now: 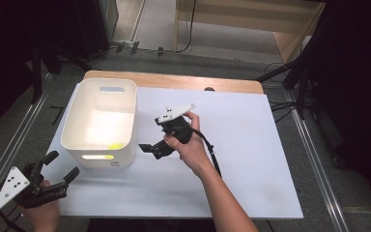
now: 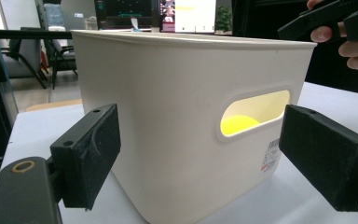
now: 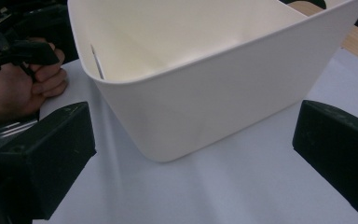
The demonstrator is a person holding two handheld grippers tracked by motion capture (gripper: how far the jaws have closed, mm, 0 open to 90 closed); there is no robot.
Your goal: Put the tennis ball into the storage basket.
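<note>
Seemingly the drop is done; a yellow thing (image 1: 116, 145) lies inside the white bin (image 1: 72, 126) on the bench (image 1: 251, 159); the right hand-held gripper (image 1: 149, 148) hangs just beside the bin wall, jaws wide and empty; the left hand-held gripper (image 1: 60, 166) waits open at the bench's near corner; next, I judge, comes fetching another piece; nothing blocks the way.

We see the right gripper (image 3: 191, 158) w/ both black pads wide apart, nothing btwn them. Straight ahead stands a white bin (image 3: 205, 79) on the white table sheet (image 3: 223, 191), corner twd us, just beyond the pads. Upper left, the person's other hand (image 3: 21, 86) grips the left gripper (image 3: 16, 44).
</note>
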